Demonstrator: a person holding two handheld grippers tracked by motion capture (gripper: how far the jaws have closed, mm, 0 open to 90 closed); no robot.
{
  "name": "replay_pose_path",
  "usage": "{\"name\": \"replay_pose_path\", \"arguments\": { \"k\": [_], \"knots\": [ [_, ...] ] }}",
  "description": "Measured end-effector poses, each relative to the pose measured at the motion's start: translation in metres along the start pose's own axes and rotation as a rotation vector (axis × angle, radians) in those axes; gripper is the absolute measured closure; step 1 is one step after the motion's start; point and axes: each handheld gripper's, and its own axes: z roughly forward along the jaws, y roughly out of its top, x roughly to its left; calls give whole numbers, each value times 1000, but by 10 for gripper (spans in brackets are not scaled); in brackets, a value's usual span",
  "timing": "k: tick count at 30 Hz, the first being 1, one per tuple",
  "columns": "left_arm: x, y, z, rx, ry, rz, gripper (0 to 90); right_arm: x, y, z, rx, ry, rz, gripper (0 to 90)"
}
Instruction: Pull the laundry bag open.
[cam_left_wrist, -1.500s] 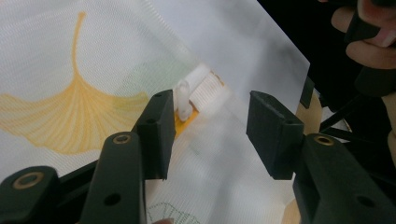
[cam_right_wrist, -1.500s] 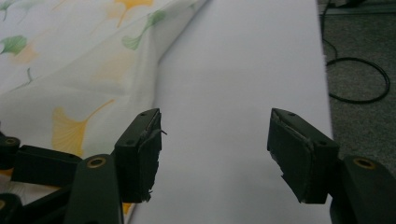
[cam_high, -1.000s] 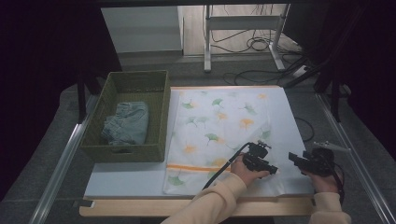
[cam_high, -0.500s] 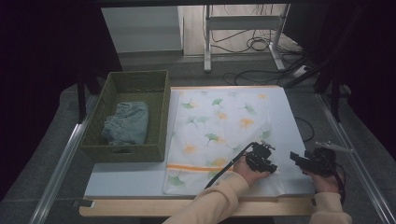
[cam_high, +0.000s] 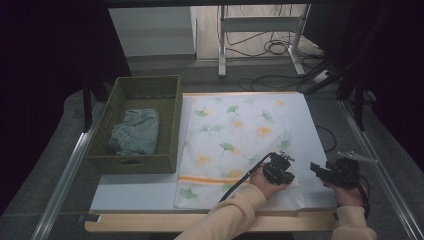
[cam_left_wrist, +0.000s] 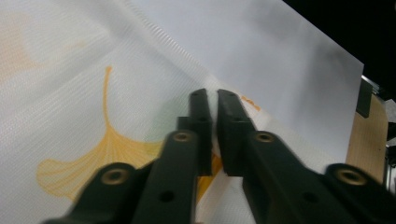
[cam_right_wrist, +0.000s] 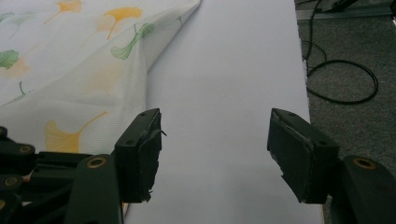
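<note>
Cloth (cam_high: 235, 140): thin white woven fabric printed with green and yellow-orange ginkgo leaves, an orange stripe across its near end. It lies spread flat on the white surface (cam_high: 310, 130), rectangular, its left edge just beside the basket. In the left gripper view the weave shows a fine ribbed texture (cam_left_wrist: 70, 93).

Left gripper (cam_high: 280, 169): at the cloth's near right corner, black, held in a hand with a cream sleeve (cam_high: 235, 212) coming in from the near edge. In its own view (cam_left_wrist: 211, 105) the jaws stand nearly together, a narrow gap between them, tips down at the cloth's edge where a fold rises. Whether fabric is pinched between them cannot be told.

Right gripper (cam_high: 334, 172): to the right of the cloth, over bare surface near the right edge. In its own view (cam_right_wrist: 215, 154) the jaws are wide apart, holding nothing; flat rubbery pads, the left one ragged at its edge. Cloth edge (cam_right_wrist: 93, 79) lies to the left of them, apart.

Basket (cam_high: 167, 127): rectangular, olive-green woven, far left of the surface. Inside it, a crumpled pale blue-grey garment (cam_high: 136, 132).

Dark cables (cam_high: 272, 47) on the grey floor beyond.
</note>
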Motion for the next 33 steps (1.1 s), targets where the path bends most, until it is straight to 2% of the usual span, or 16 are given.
{"name": "replay_pose_path", "arguments": {
  "k": [2,6,8,19,22,27,33],
  "knots": [
    [-1,0,0,1,10,24,887,0,0,0,-1,0,3,358],
    [-2,-1,-1,-5,1,20,900,-1,0,-1,-1,-2,10,357],
    [-4,-2,-1,-8,7,31,900,-1,0,-1,-3,-2,7,357],
    [7,-4,-19,-55,-37,-33,900,2,0,-1,16,27,-13,357],
    [9,-4,-22,-64,-39,-37,900,2,0,-1,22,32,-16,357],
    [14,-6,-28,-82,-42,-62,900,6,0,-2,38,70,-32,357],
    [16,-7,-29,-84,-37,-63,900,12,1,-4,67,126,-47,358]
  ]
}}
